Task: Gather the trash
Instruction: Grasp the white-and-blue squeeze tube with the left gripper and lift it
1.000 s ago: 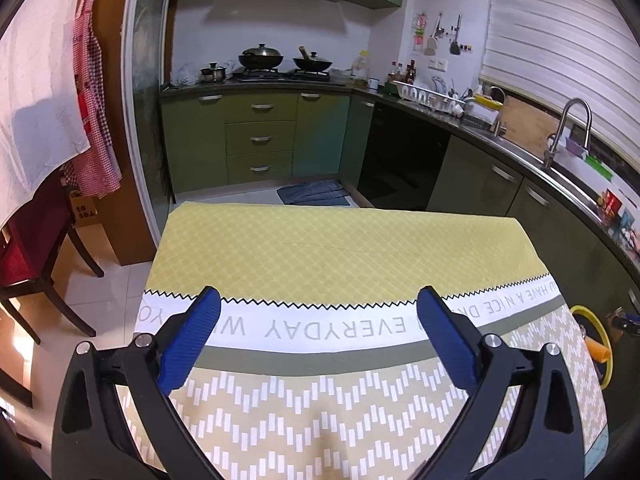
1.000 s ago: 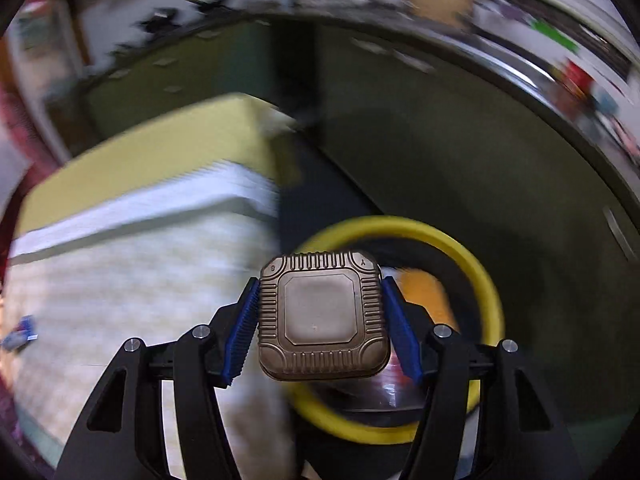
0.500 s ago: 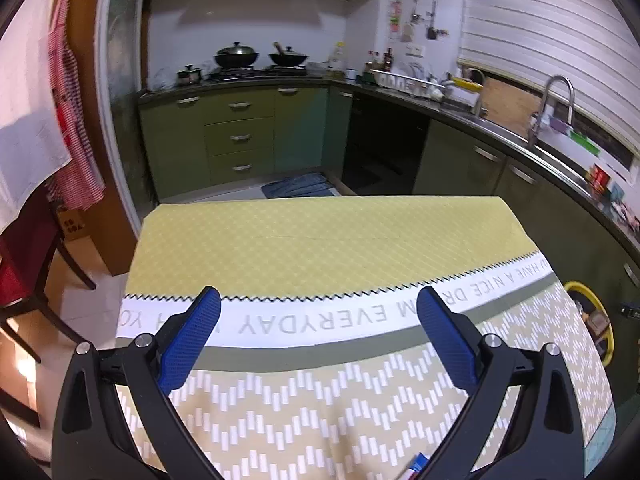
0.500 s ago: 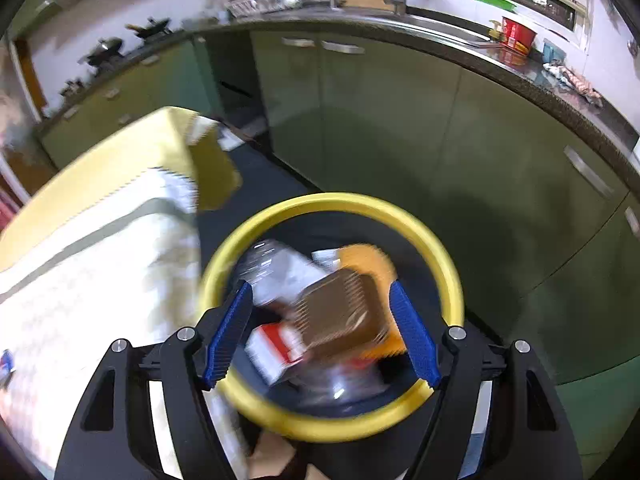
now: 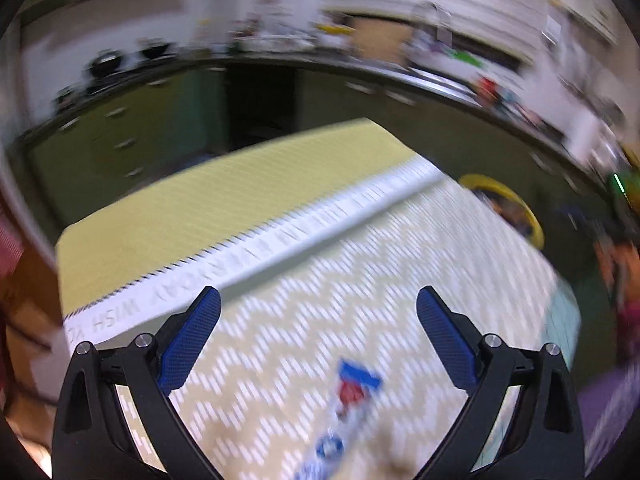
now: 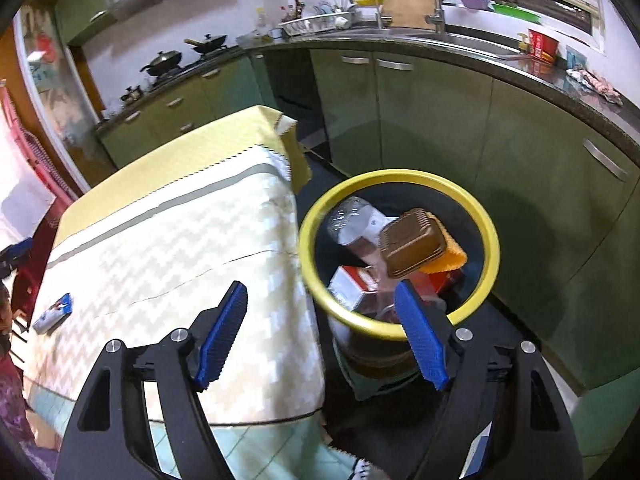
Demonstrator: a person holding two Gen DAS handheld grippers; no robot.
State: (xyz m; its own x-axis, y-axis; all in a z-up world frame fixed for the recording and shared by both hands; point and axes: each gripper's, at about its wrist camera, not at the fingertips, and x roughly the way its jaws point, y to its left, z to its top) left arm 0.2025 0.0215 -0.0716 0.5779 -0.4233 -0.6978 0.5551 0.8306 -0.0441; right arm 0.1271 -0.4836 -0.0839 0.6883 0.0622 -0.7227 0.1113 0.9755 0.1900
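Left wrist view: blurred throughout. Left gripper (image 5: 318, 332) empty, jaws wide apart, above the patterned tablecloth (image 5: 280, 240). Blue-and-white wrapper (image 5: 344, 412) flat on the cloth, just below and slightly right of the gap between the fingers, long axis running roughly along the fingers' direction. Yellow-rimmed bin (image 5: 516, 204) well off to the right past the table edge. Right wrist view: right gripper (image 6: 320, 340) empty too, jaws apart, over the bin with brown box (image 6: 412, 248) inside among other trash. Wrapper far left on the cloth. Likely the left gripper's pick, being much nearer.
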